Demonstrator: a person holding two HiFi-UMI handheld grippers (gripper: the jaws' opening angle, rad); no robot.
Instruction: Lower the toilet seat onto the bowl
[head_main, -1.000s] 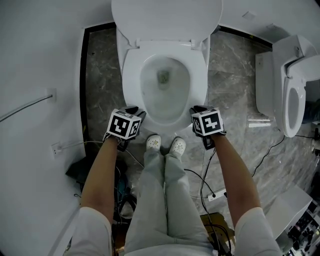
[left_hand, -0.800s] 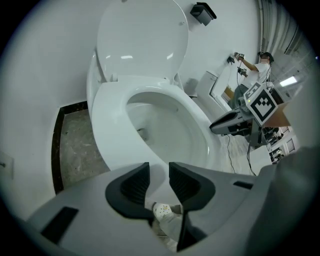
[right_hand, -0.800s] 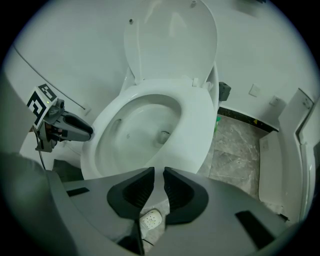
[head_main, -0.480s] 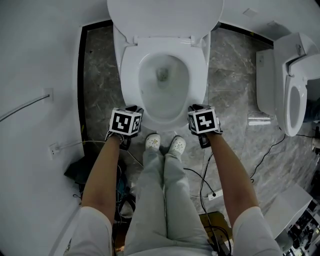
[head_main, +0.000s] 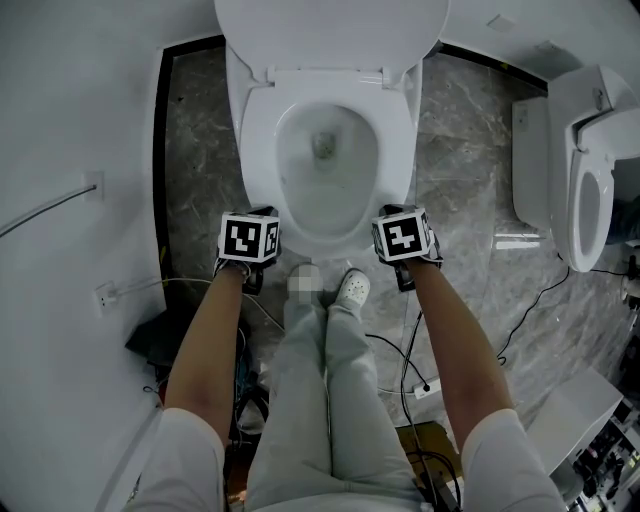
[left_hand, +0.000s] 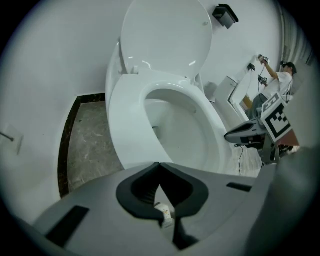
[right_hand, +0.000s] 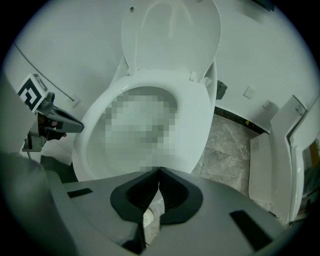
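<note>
Toilet seat (head_main: 262, 150) lay flat on the bowl (head_main: 322, 205), ring sitting on the rim all the way round. Only the lid (head_main: 330, 30) stood upright behind it, against the wall. By our reading the lowering looked done.

Left tongs (left_hand: 159, 166) and right tongs (right_hand: 159, 172) hung at the front of the rim, one at each side, pointing steeply down. Both pairs of jaws had just been closing and now met tip to tip, with nothing between them. Whether either touched the rim we could not tell.

Risks, as we judged them: the raised lid could be taken for the seat and pulled down, and it would slam if let go early. Closed tips can only push, so a nudge might slip off the smooth plastic. Cables (head_main: 415, 350) trailed by the shoes (head_main: 355, 290), a snag on any step back.

The head view alone gave both tongs together, the cables and the second toilet (head_main: 590, 190) well off to the right. The left gripper view alone showed a dark box (left_hand: 225, 15) high on the wall and a person (left_hand: 285, 75) far off. The right gripper view showed the lid's inner face.
</note>
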